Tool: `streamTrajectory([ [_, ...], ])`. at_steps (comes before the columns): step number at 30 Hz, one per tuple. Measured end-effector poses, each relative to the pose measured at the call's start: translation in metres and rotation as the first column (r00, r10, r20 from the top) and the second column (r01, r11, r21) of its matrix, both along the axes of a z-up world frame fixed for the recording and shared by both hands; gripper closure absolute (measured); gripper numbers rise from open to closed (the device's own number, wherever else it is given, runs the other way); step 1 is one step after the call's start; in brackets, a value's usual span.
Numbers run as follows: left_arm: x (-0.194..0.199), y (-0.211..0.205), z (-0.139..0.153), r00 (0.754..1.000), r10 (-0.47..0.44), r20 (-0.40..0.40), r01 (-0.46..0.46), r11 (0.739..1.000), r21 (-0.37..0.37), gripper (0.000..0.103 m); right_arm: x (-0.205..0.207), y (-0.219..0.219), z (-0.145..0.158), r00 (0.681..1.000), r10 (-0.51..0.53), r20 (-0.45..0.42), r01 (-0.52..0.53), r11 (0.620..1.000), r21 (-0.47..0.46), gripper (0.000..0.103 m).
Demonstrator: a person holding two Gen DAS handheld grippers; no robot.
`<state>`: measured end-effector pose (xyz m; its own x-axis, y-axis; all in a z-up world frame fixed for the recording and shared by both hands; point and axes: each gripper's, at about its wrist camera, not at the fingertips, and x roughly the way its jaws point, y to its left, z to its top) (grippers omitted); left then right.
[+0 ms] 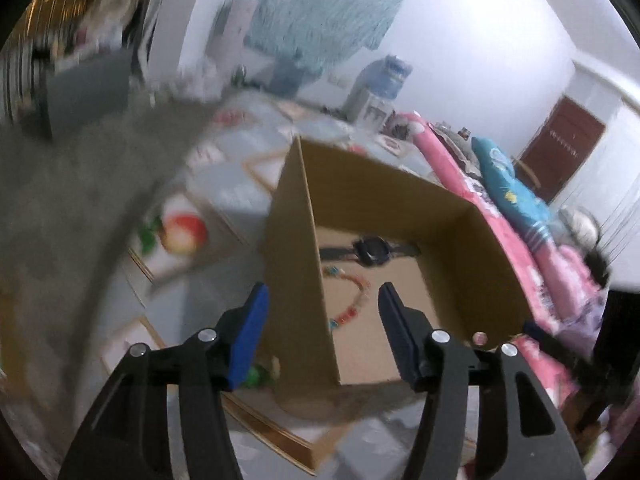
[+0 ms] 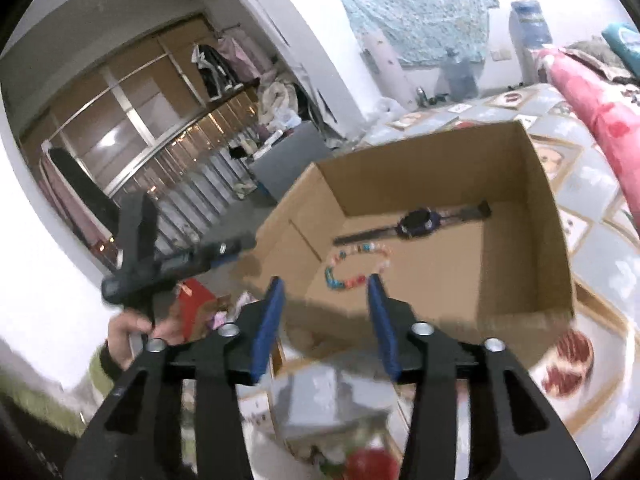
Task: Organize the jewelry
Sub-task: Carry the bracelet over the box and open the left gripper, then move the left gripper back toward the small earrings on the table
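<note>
Cardboard box (image 2: 500,216) with bead bracelet (image 2: 354,266) and watch (image 2: 418,222) just beyond released, empty right gripper (image 2: 326,300).

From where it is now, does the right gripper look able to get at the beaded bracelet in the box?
Probably yes. The right gripper is open and empty above the near wall of the topless cardboard box, and the beaded bracelet lies uncovered on its floor, apart from the watch.

An open brown cardboard box (image 2: 520,248) is set on the patchwork-printed bed cover (image 2: 592,220). Inside it, a dark wristwatch (image 2: 418,222) is laid along the far wall, and a loop of multicoloured beads (image 2: 356,266) is placed just in front of it. A rolled pink quilt (image 1: 516,248) is laid beside the box.
</note>
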<state>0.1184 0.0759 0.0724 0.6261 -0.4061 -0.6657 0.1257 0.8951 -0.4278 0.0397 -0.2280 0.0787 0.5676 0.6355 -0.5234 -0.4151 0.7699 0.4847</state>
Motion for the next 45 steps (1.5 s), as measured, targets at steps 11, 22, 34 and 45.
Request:
streamTrajectory([
  [11, 0.021, -0.02, -0.01, 0.994, -0.01, -0.11, 0.002, 0.998, -0.069, 0.037, 0.018, -0.005, -0.035, 0.991, -0.058, -0.122, 0.049, 0.996, -0.08, 0.056],
  [22, 0.047, -0.033, -0.008, 0.998, -0.038, -0.05, 0.038, 0.999, -0.004, 0.036, 0.023, -0.008, -0.047, 0.985, -0.088, -0.149, 0.084, 0.996, -0.036, 0.056],
  [34, -0.01, 0.015, -0.007, 0.992, 0.1, 0.074, -0.109, 0.986, 0.123, 0.028, 0.005, -0.003, -0.059, 0.98, -0.087, -0.181, 0.071, 0.993, -0.093, 0.055],
  [45, -0.041, 0.008, -0.009, 0.992, 0.059, 0.108, -0.079, 0.977, 0.197, 0.03, -0.001, 0.009, -0.055, 0.979, -0.085, -0.188, 0.062, 0.99, -0.123, 0.054],
])
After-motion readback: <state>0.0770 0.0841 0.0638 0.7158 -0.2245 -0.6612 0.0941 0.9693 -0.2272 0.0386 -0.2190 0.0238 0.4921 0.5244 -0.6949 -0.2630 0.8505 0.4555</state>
